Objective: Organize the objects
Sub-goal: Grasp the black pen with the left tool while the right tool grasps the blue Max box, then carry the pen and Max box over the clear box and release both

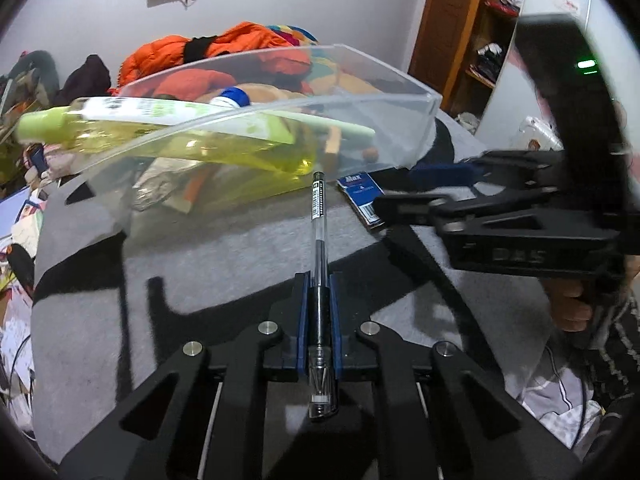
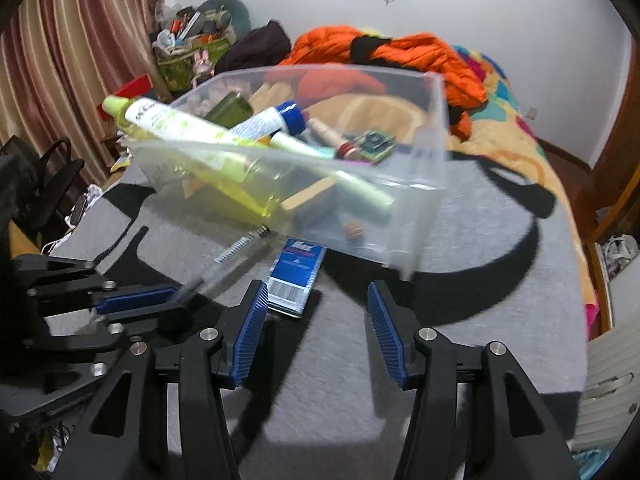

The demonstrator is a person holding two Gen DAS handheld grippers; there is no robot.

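My left gripper (image 1: 319, 286) is shut on a clear pen (image 1: 319, 224) with a black grip, its tip pointing toward the clear plastic bin (image 1: 400, 128). The bin holds a yellow-green bottle (image 1: 168, 136), a blue-capped tube (image 1: 230, 98) and other small items. A blue Max staple box (image 1: 362, 196) lies on the grey table beside the bin. In the right wrist view my right gripper (image 2: 318, 308) is open and empty, just short of the staple box (image 2: 296, 270). The left gripper (image 2: 136, 300) and the blurred pen (image 2: 236, 250) show at the left, before the bin (image 2: 424, 200).
The grey table (image 2: 480, 280) has a black curved pattern. A bed with orange clothing (image 2: 400, 52) lies behind the bin. Clutter and a striped curtain (image 2: 80, 60) stand at the left, a wooden door (image 1: 448, 32) at the right. The right gripper (image 1: 500, 216) reaches in from the right.
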